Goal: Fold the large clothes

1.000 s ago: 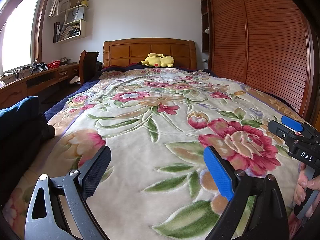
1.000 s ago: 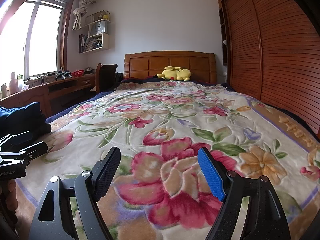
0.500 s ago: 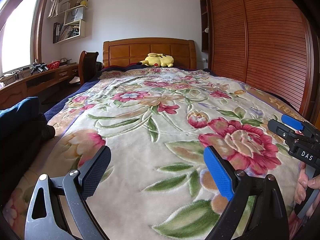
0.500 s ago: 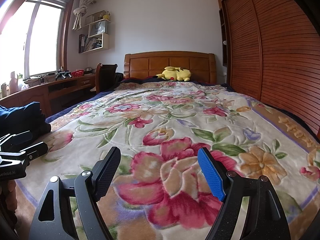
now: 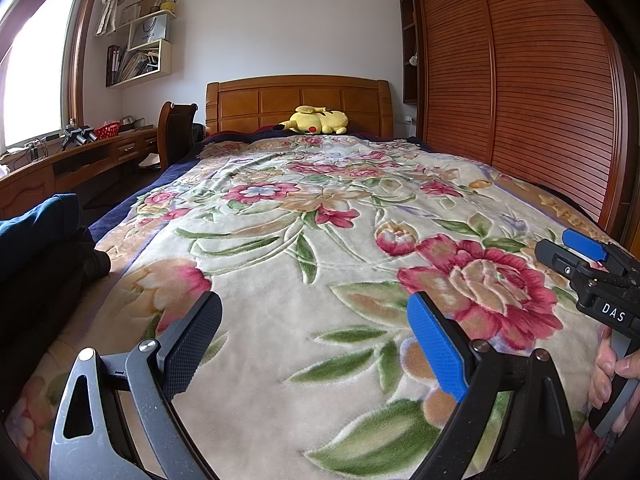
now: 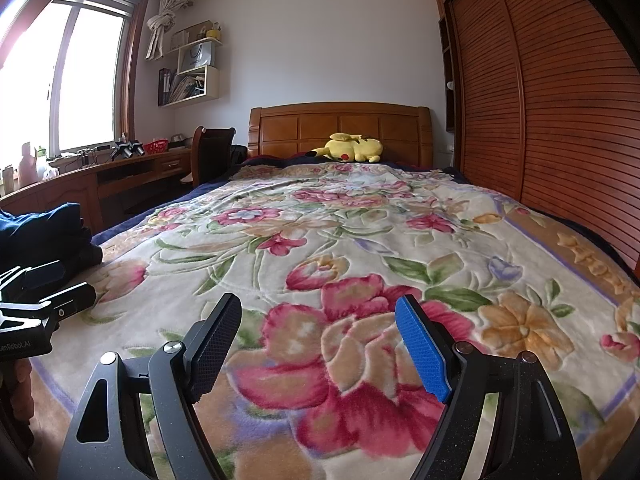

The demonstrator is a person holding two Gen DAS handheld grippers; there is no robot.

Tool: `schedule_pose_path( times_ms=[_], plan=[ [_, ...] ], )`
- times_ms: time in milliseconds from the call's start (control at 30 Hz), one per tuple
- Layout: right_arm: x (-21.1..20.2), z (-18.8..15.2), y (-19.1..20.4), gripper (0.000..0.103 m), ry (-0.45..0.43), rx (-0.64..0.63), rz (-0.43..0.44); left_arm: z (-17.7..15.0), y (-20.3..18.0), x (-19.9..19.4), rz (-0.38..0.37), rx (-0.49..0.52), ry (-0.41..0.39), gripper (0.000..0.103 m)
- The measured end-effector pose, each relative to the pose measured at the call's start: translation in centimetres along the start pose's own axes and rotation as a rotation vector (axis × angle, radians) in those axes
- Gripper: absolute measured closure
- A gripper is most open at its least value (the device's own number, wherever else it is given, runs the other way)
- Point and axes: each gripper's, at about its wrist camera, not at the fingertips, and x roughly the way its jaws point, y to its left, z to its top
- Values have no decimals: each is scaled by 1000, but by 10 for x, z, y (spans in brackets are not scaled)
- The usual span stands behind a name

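Note:
A pile of dark blue and black clothes (image 5: 36,248) lies at the near left corner of the bed, also visible in the right wrist view as dark clothes (image 6: 44,232). My left gripper (image 5: 314,320) hovers open over the floral blanket (image 5: 280,288), nothing between its fingers, with the pile to its left. My right gripper (image 6: 320,324) is open too, empty, above a big red flower on the blanket (image 6: 360,240). Each gripper shows at the edge of the other's view: the right gripper (image 5: 576,256) with a hand on its handle, the left gripper (image 6: 48,288) near the clothes.
A yellow plush toy (image 5: 316,120) rests against the wooden headboard (image 5: 298,100). A slatted wardrobe (image 5: 540,80) runs along the bed's right side. A desk (image 6: 100,176) and chair (image 6: 210,152) stand left under the window, with wall shelves (image 6: 192,76) above.

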Motion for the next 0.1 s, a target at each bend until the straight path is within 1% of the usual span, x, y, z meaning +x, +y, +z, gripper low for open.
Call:
schedule_pose_path(
  times_ms=[100],
  plan=[
    [0, 0, 0, 22, 0, 0, 0, 0, 0, 0, -1, -1, 0, 9]
  ],
)
